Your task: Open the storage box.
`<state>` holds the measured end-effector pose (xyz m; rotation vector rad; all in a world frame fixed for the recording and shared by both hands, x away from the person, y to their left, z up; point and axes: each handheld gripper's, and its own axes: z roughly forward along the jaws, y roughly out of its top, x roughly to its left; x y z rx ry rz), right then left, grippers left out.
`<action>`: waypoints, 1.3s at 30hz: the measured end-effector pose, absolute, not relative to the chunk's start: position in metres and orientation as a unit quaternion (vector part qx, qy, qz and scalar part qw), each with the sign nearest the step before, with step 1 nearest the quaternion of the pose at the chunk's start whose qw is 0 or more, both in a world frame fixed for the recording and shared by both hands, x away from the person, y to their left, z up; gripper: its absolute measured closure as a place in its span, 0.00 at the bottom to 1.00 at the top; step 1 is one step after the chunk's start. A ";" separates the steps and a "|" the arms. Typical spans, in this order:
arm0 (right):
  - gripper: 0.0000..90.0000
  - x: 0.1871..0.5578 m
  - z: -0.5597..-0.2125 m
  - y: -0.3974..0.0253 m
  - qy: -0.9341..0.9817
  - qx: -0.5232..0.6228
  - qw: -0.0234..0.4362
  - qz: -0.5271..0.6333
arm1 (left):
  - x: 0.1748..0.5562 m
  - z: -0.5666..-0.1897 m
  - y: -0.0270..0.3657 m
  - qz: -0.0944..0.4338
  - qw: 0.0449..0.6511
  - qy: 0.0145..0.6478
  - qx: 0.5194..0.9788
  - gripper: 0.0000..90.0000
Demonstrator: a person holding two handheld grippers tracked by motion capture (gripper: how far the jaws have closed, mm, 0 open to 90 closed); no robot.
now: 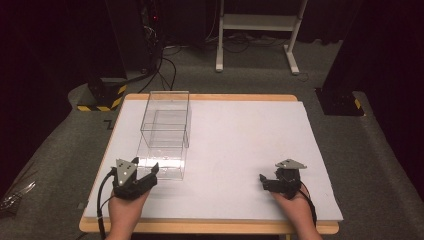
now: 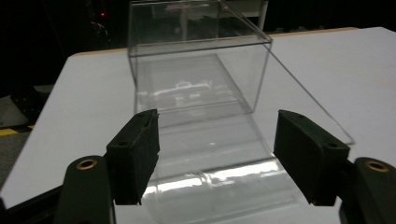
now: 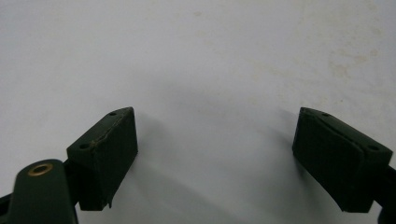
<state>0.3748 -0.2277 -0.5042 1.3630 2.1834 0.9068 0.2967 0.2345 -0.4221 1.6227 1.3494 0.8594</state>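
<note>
The clear plastic box (image 1: 165, 132) stands in the left half of the high view, on the white table (image 1: 240, 145), and reaches from the far edge of the table down to just in front of the left gripper (image 1: 141, 172). In the left gripper view the box (image 2: 198, 70) takes the upper middle of the frame, with a lower clear part lying toward the jaws.

The left gripper (image 2: 215, 154) is spread wide, and the near end of the box lies between its jaws; whether they touch it I cannot tell. The right gripper (image 1: 270, 181), at the lower right of the high view, is also spread, with nothing between its jaws, well apart from the box.

I judge the box to be light, stiff and smooth, so it can slip or crack under hard pressure. The best hold is probably across the two side walls near an edge.

The clear walls are hard to separate; I cannot tell if this is one box or two.
</note>
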 end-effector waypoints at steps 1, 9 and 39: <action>0.16 0.375 -0.504 -0.228 0.783 0.489 0.205 0.325 | 0.299 -0.422 0.238 0.344 0.419 0.538 0.645 0.36; 0.16 0.375 -0.504 -0.228 0.783 0.489 0.205 0.325 | 0.324 -0.422 0.285 0.360 0.395 0.554 0.639 0.40; 0.15 0.375 -0.504 -0.227 0.784 0.489 0.206 0.324 | 0.349 -0.507 0.344 0.278 0.295 0.606 0.684 0.32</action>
